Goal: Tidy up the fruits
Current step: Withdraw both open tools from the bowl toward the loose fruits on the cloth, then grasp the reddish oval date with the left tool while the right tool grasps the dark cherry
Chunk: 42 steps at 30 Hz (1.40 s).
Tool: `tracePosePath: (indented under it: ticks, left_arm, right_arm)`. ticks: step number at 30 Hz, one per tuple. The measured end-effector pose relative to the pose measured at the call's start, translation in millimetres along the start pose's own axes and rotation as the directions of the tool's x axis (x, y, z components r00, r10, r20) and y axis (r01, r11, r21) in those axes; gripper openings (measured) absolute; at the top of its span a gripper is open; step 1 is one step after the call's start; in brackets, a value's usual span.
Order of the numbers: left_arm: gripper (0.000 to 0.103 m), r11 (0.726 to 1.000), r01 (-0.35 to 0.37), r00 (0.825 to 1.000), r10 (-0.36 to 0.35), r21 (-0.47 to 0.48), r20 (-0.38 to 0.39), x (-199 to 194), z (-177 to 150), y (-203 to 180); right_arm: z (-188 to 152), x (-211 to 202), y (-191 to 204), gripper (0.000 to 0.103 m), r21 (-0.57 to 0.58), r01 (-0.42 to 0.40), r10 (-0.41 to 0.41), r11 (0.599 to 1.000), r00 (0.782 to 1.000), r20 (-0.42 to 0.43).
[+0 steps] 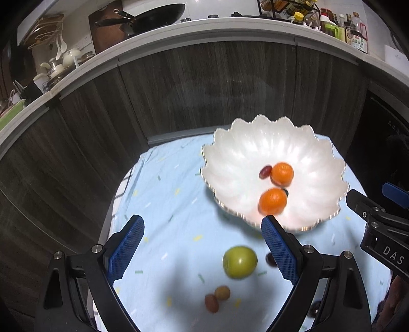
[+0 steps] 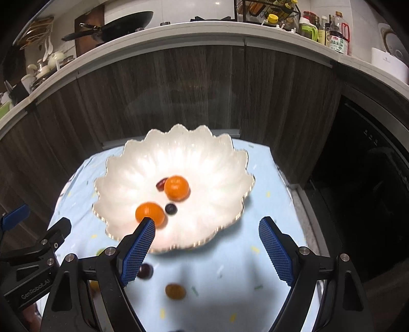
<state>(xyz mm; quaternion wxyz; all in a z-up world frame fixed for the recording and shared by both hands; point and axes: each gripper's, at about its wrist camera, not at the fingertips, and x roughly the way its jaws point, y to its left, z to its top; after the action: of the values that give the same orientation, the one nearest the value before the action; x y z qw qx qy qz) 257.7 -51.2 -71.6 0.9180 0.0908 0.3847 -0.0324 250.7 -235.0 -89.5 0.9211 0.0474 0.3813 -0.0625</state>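
Observation:
A white scalloped bowl (image 1: 240, 153) (image 2: 204, 158) stands on a light blue cloth. It holds two oranges (image 1: 272, 201) (image 2: 176, 187), a dark red fruit (image 1: 265, 171) and a dark blue one (image 2: 170, 209). On the cloth lie a green apple (image 1: 239, 261), two small brown fruits (image 1: 222, 293), a dark plum (image 2: 145, 271) and a small orange fruit (image 2: 175, 291). My left gripper (image 1: 202, 242) is open and empty above the cloth, left of the bowl. My right gripper (image 2: 207, 245) is open and empty over the bowl's near rim.
The cloth-covered table (image 2: 265, 245) stands against dark wood cabinet fronts (image 1: 204, 84). A counter above carries a black pan (image 1: 153, 15), bottles (image 1: 355, 30) and crockery (image 1: 58, 66). A dark appliance (image 2: 370, 178) is to the right.

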Motion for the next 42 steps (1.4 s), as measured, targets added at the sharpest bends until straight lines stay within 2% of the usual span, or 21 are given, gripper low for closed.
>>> tracePosePath:
  ticks: [10,23,37,42]
  left_arm:
    - [0.094,0.999,0.012,0.999,-0.011,0.03,-0.042,-6.9,-37.5,3.8]
    - [0.094,0.999,0.018,0.997,-0.016,0.034,-0.081,-9.0,-73.0,15.9]
    - [0.093,0.999,0.035,0.995,-0.033,0.021,-0.098,1.1,-105.3,18.1]
    - [0.089,0.999,0.034,0.995,-0.031,0.03,-0.095,7.6,-112.5,15.8]
  right_arm:
    - [-45.5,-11.4,1.5,0.084,0.025,0.003,-0.001,1.0,0.998,-0.064]
    - [-81.9,-15.5,13.9,0.084,-0.001,0.016,-0.016,1.0,0.994,-0.109]
    - [-108.0,-14.0,20.8,0.084,-0.023,0.028,-0.031,0.999,0.992,-0.123]
    - [-113.4,-9.5,21.1,0.084,-0.031,0.035,-0.039,0.999,0.99,-0.137]
